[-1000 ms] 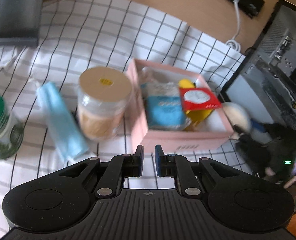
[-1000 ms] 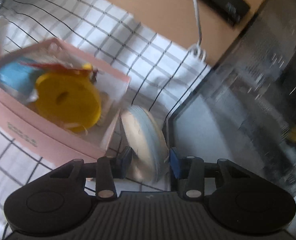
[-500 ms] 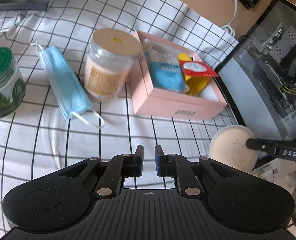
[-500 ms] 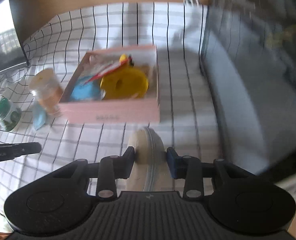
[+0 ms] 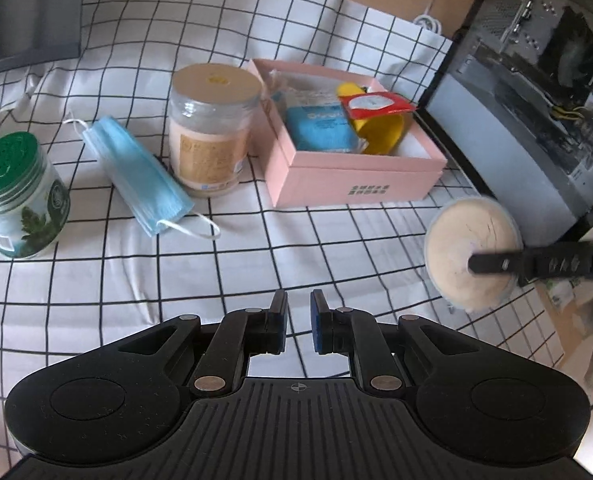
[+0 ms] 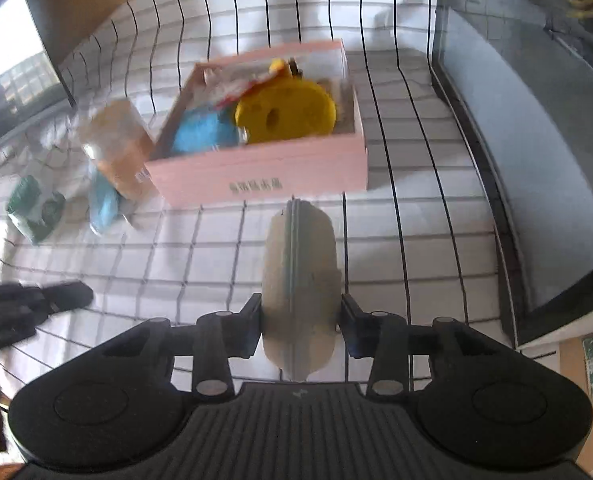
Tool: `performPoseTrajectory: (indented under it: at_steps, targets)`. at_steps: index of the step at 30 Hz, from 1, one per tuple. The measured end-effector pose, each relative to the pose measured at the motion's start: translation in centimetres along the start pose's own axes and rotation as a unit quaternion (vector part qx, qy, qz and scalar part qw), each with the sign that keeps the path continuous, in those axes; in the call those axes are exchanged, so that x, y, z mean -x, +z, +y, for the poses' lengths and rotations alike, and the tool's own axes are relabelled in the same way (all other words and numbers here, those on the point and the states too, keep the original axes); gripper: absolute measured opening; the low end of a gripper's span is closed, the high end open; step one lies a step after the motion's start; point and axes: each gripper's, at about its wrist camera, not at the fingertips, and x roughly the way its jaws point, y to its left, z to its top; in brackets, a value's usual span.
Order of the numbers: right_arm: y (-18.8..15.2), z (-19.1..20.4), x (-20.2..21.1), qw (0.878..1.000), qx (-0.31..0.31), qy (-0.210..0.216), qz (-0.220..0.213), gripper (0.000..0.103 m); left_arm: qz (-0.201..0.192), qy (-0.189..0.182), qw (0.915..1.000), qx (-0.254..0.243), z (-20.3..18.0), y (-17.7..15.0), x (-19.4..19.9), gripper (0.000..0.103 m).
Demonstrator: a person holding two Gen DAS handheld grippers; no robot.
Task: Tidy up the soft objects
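The right tongs (image 6: 300,320) grip a round cream powder puff (image 6: 298,280) edge-on above the counter, just short of the pink box (image 6: 264,172), jaws easing open a touch. The left tongs (image 5: 297,322) hang clenched and empty. The puff probably wants lowering into the box's free corner beside the yellow sponge (image 6: 284,110) before letting go.
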Motion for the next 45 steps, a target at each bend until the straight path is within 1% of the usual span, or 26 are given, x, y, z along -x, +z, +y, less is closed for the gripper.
performPoseTrajectory:
  at_steps: [2, 3, 6, 8, 9, 11, 14, 16, 18, 19, 21, 23, 24, 25, 27, 30, 32, 34, 35, 38, 39, 41, 43, 45]
  targets:
    - [1.9, 0.0, 1.8, 1.0, 0.008, 0.005, -0.021, 0.039, -0.001, -0.004, 1.0, 0.007, 0.0, 0.0, -0.1, 0.013]
    - [3.2, 0.2, 3.0, 0.999, 0.018, 0.007, -0.04, 0.039, -0.002, -0.005, 0.9999, 0.012, 0.1, 0.0, -0.1, 0.013]
    - [7.1, 0.9, 5.6, 0.995, 0.051, -0.01, -0.088, 0.039, -0.002, -0.007, 0.9996, 0.027, 0.2, -0.1, -0.3, 0.013]
    - [9.7, 1.1, 5.9, 0.991, 0.072, -0.025, -0.112, 0.039, -0.004, -0.003, 0.9993, 0.038, 0.3, -0.2, -0.2, 0.013]
    - [11.1, 1.1, 5.6, 0.989, 0.08, -0.035, -0.12, 0.039, -0.005, 0.0, 0.9991, 0.042, 0.4, -0.2, -0.1, 0.013]
    - [13.5, 0.9, 4.1, 0.988, 0.084, -0.046, -0.121, 0.039, -0.008, 0.007, 0.9987, 0.05, 0.6, -0.3, 0.2, 0.013]
    - [16.7, 0.0, 0.1, 0.991, 0.079, -0.05, -0.099, 0.039, -0.012, 0.021, 0.9976, 0.066, 1.4, -0.8, 0.8, 0.013]
    - [17.9, -0.1, -2.7, 0.99, 0.089, -0.061, -0.091, 0.039, -0.014, 0.037, 0.9961, 0.079, 2.1, -1.2, 1.2, 0.013]
    - [18.6, 0.4, -6.0, 0.986, 0.113, -0.09, -0.088, 0.039, -0.013, 0.055, 0.9941, 0.093, 2.9, -1.7, 1.7, 0.013]
    - [18.7, 0.6, -7.6, 0.985, 0.12, -0.099, -0.08, 0.039, -0.013, 0.067, 0.9924, 0.103, 3.4, -2.1, 2.0, 0.013]
    - [19.2, 0.5, -10.4, 0.987, 0.12, -0.087, -0.057, 0.039, -0.01, 0.086, 0.9891, 0.119, 4.1, -2.7, 2.3, 0.013]
    - [19.3, 0.3, -11.7, 0.99, 0.107, -0.081, -0.04, 0.039, -0.007, 0.103, 0.9854, 0.136, 4.8, -3.3, 2.6, 0.013]
    - [19.1, 0.2, -11.4, 0.992, 0.095, -0.068, -0.045, 0.04, -0.008, 0.108, 0.9835, 0.145, 5.1, -3.4, 2.7, 0.013]
    - [19.0, 0.1, -10.8, 0.993, 0.088, -0.052, -0.05, 0.043, -0.01, 0.112, 0.9818, 0.154, 5.4, -3.6, 2.8, 0.013]
    - [18.6, 0.1, -9.0, 0.995, 0.079, -0.014, -0.062, 0.047, -0.014, 0.116, 0.9785, 0.17, 5.9, -3.6, 2.7, 0.013]
    - [17.7, 0.1, -6.2, 0.993, 0.071, 0.027, -0.089, 0.047, -0.018, 0.119, 0.9761, 0.181, 6.2, -3.1, 2.5, 0.013]
    - [17.1, 0.5, -5.3, 0.992, 0.071, 0.045, -0.098, 0.047, -0.022, 0.118, 0.976, 0.181, 6.0, -2.9, 2.3, 0.013]
    - [15.8, 0.9, -5.1, 0.99, 0.088, 0.057, -0.094, 0.047, -0.023, 0.116, 0.9763, 0.181, 5.8, -2.6, 2.1, 0.013]
    - [15.1, 1.4, -5.5, 0.989, 0.106, 0.051, -0.086, 0.047, -0.021, 0.116, 0.9765, 0.181, 5.7, -2.5, 1.9, 0.013]
    - [13.2, 2.3, -7.9, 0.987, 0.149, 0.01, -0.059, 0.047, -0.012, 0.112, 0.9777, 0.177, 5.5, -2.3, 1.1, 0.013]
    - [12.6, 2.3, -8.8, 0.988, 0.15, -0.001, -0.046, 0.047, -0.01, 0.11, 0.9782, 0.176, 5.4, -2.3, 1.0, 0.013]
    - [11.6, 2.0, -9.8, 0.99, 0.141, 0.0, -0.029, 0.047, -0.006, 0.107, 0.9797, 0.17, 5.2, -2.2, 0.7, 0.013]
    - [10.5, 1.6, -9.9, 0.989, 0.144, -0.008, -0.025, 0.047, -0.004, 0.105, 0.9803, 0.167, 5.2, -2.1, 0.6, 0.013]
    - [10.0, 1.5, -9.2, 0.987, 0.153, -0.017, -0.038, 0.047, -0.003, 0.108, 0.9802, 0.166, 5.3, -2.2, 0.5, 0.013]
